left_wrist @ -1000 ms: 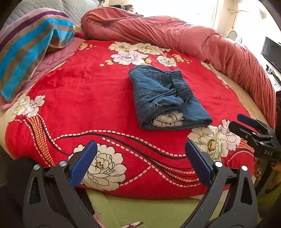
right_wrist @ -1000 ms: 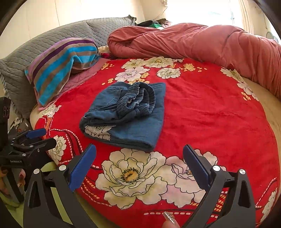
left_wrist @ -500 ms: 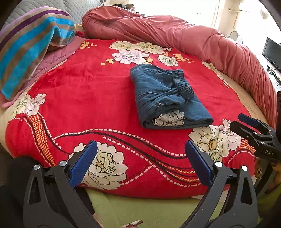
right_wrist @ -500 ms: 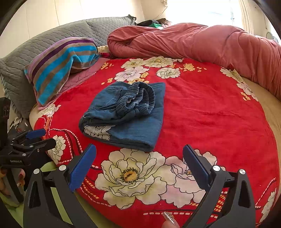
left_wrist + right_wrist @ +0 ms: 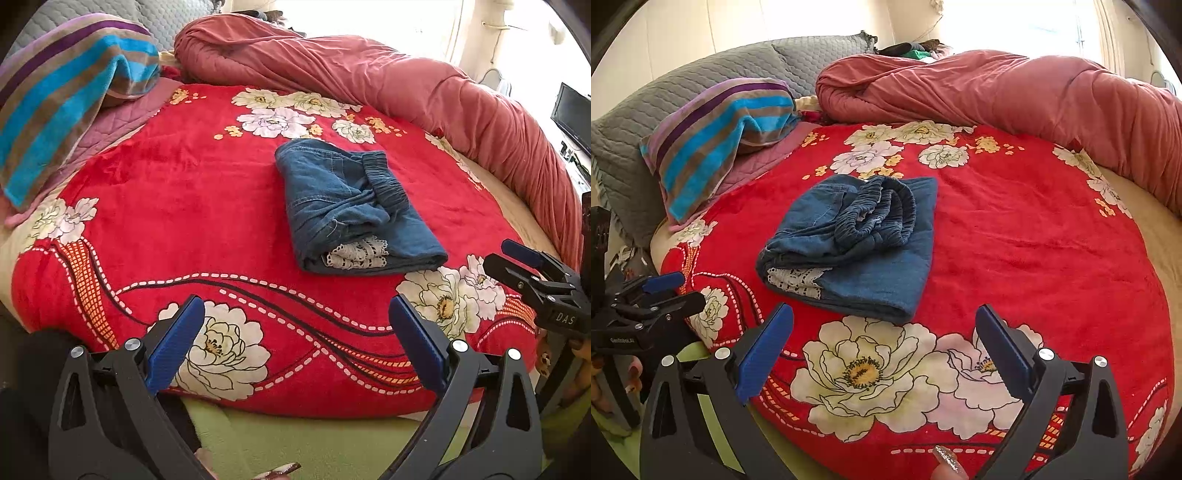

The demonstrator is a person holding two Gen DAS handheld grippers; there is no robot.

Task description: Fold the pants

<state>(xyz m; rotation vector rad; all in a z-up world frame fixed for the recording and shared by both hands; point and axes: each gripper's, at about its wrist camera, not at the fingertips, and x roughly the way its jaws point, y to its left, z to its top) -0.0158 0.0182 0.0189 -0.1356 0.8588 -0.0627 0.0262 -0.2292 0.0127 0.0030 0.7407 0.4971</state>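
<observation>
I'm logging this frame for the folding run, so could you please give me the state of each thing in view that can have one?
pants: folded into a compact bundle, lying on the red blanket, waistband on top, untouched.
left gripper: open, empty, short of the pants.
right gripper: open, empty, short of the pants.
red blanket: spread flat over the bed.
pink duvet: rolled up along the far edge.

The blue denim pants (image 5: 351, 206) lie folded into a compact bundle, gathered waistband on top, white lace trim showing.

Hardly any change: left tool (image 5: 295, 332) drifted a bit toward bed's left edge, so pants (image 5: 351, 206) sit slightly further right in its view.
</observation>
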